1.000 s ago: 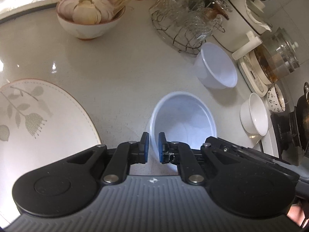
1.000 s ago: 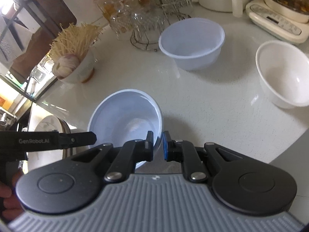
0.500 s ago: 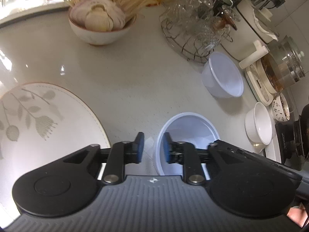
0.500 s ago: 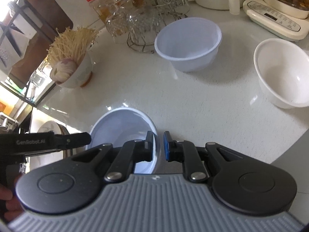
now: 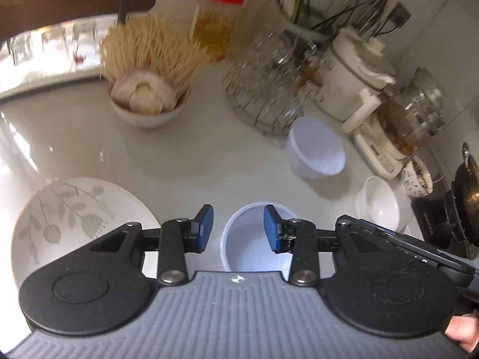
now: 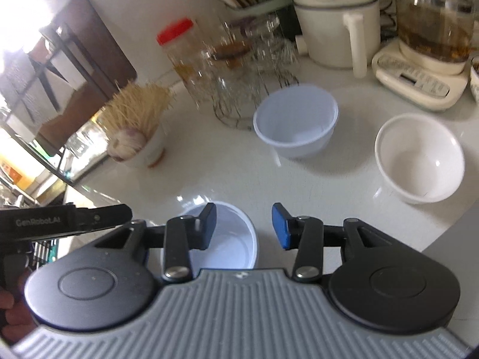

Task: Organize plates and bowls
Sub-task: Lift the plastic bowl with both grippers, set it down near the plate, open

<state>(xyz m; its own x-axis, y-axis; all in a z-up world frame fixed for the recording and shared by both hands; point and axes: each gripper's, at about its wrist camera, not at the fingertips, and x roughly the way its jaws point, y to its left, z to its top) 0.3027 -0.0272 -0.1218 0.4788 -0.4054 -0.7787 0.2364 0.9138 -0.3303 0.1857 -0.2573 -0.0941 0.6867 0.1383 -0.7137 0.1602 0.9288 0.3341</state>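
A pale blue plastic bowl [image 5: 248, 245] [image 6: 227, 245] stands on the white counter, just below both grippers. My left gripper [image 5: 238, 229] hovers above its near rim, jaws opening, nothing pressed between the pads. My right gripper [image 6: 244, 228] hangs over the bowl's right side, jaws also opening and empty. A second pale blue bowl [image 5: 314, 149] [image 6: 295, 121] sits farther back. A white ceramic bowl [image 5: 378, 202] [image 6: 419, 157] stands at the right. A large leaf-patterned plate [image 5: 74, 218] lies at the left.
A bowl holding garlic and thin sticks [image 5: 146, 101] [image 6: 134, 137] stands at the back left. A wire rack of glass cups [image 5: 269, 89] [image 6: 236, 74], a red-lidded jar [image 5: 218, 21], a white pot [image 6: 335, 21] and a glass kettle [image 5: 410, 119] [image 6: 434, 30] line the back. A dark pan [image 5: 467, 197] sits far right.
Both grippers let go of the near blue bowl's rim, opened and rose away from it. The bowl now rests on the counter and looks smaller in both views.
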